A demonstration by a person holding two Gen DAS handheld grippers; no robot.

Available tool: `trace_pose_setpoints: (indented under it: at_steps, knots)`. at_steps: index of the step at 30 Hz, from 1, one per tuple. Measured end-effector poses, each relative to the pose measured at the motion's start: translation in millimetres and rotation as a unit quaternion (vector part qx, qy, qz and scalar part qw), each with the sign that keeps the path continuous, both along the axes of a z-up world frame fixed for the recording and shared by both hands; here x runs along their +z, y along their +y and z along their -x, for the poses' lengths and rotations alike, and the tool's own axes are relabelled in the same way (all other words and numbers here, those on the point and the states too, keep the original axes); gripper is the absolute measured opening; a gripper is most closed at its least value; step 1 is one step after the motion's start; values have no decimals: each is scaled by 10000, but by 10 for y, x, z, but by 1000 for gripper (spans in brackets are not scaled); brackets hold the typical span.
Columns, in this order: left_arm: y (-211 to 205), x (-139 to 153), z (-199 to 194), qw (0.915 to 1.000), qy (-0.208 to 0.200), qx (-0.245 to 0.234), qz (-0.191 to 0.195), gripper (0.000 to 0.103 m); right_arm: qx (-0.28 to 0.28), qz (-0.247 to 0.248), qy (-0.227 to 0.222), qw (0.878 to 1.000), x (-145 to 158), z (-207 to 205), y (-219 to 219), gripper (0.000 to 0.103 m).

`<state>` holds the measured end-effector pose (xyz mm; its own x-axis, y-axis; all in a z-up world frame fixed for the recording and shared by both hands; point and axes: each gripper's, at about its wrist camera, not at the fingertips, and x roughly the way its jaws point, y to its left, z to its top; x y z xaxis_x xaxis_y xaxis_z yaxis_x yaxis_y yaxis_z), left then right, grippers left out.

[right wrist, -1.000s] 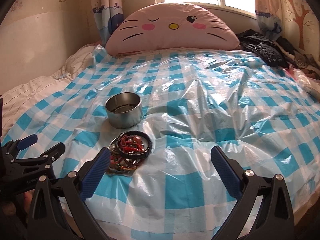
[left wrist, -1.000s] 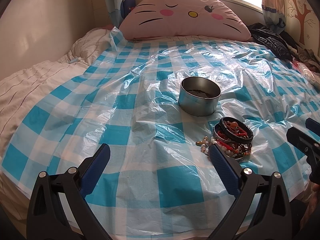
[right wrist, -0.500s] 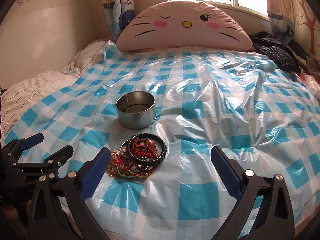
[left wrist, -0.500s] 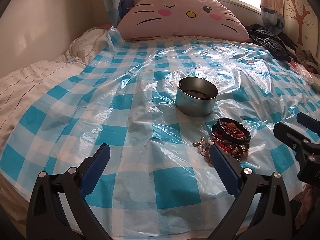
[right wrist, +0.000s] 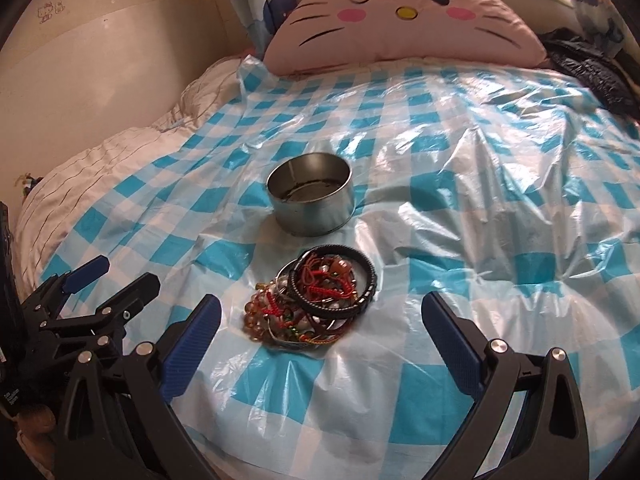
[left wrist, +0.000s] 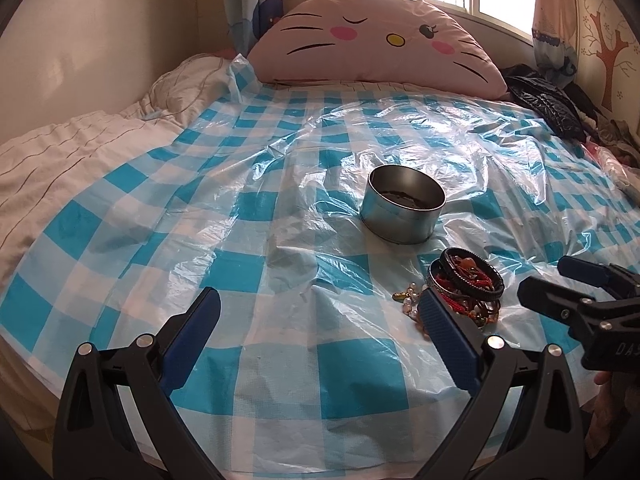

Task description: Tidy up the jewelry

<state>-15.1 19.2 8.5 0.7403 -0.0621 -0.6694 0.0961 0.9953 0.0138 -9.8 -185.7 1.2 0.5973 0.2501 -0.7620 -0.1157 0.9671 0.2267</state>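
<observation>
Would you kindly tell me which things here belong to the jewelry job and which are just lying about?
Job: tangled pile of beaded bracelets and black bangles; round silver metal tin.
Lying about: pink cat-face cushion; black crumpled garment.

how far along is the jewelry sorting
Barely begun. Done: the round silver metal tin stands open beside the pile, something dark and unclear at its bottom. In hand: nothing; left gripper and right gripper are open. Left: the heap of bracelets and beads on the blue-checked plastic sheet.
</observation>
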Motion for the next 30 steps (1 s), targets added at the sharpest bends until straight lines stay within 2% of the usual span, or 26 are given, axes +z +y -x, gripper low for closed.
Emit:
trace_pose_setpoints:
  at_steps: [4,10,14,17,21,27,30]
  knots:
    - [60,-15,-32,9998,68,66,146,96,277,227,200,9992,-130,-247,56,96]
    - [-49,-31,-11,9999,21,-36,-98,96,467,-313,657,9963,-414,-516,-9,96]
    - [-128,-35,3,9996,-13,-124,-253,96,645,-366,781,9942,-522,-616,74,95]
    - [-147,-36,2,9995,-5,-153,-285,96,603,-393,879,9935,-601,-667,86,89]
    - [-144,-42,0,9995,19,-151,-271,96,540,-625,791,9934,-604,-666,13,70]
    - [-182,-51,8,9992,20,-194,-355,96,506,-823,535,9939,-535,-559,-67,66]
    - [-229,-52,1,9986,57,-364,-372,96,260,-981,255,9945,-405,-456,-198,66]
